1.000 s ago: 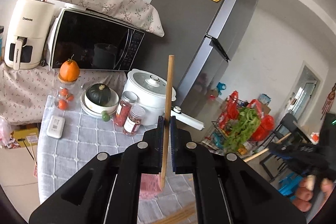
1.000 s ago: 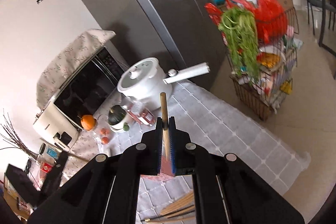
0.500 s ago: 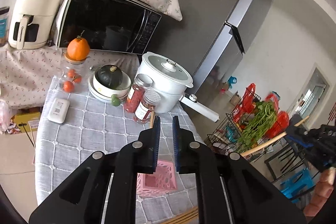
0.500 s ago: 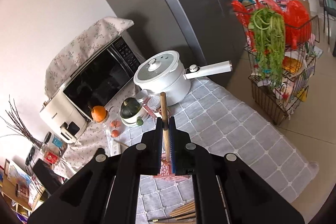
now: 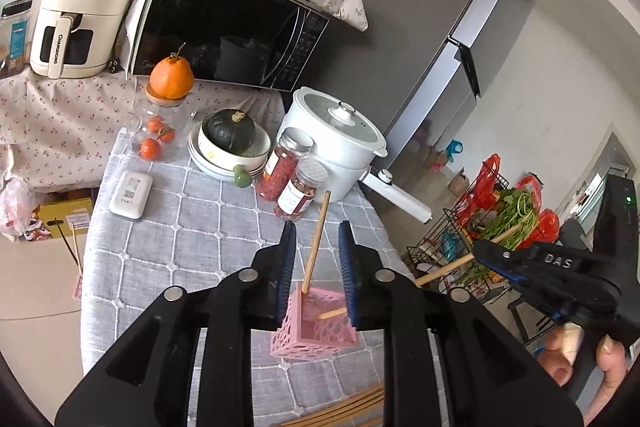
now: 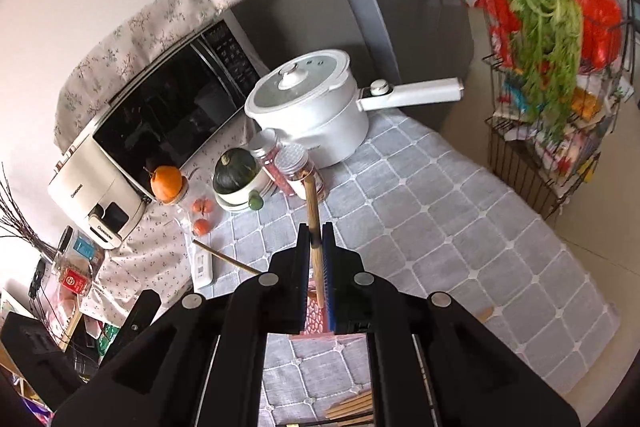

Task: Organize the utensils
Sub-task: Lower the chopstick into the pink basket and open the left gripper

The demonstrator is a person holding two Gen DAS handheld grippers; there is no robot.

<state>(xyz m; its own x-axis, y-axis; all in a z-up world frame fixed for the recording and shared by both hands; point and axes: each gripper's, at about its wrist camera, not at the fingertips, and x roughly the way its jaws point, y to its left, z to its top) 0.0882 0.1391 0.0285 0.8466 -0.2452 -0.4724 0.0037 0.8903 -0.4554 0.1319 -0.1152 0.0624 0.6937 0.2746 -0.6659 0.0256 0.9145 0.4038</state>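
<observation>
My left gripper [image 5: 316, 255] hovers over a pink perforated holder [image 5: 316, 327] on the grey checked tablecloth. Its jaws are opening. A wooden chopstick [image 5: 317, 239] stands slanted in the holder between the fingers, and neither pad touches it. My right gripper [image 6: 316, 239] is shut on a second chopstick [image 6: 313, 211], and its jaws are just starting to ease apart. It is directly above the holder [image 6: 316, 315]. From the left wrist view, the right gripper [image 5: 486, 253] comes in from the right. That second chopstick [image 5: 444, 269] slants down, its tip inside the holder.
Several loose chopsticks [image 5: 344, 411] lie at the table's near edge. Behind the holder stand two spice jars [image 5: 296, 191], a white pot [image 5: 340, 143] with a long handle, a bowl holding a squash [image 5: 230, 139] and a glass jar of fruit. A wire rack [image 6: 536, 147] stands off the table's right side.
The left gripper came down, set its chopstick in the pink holder and let go as its jaws spread. The right gripper carried its chopstick in over the holder.
</observation>
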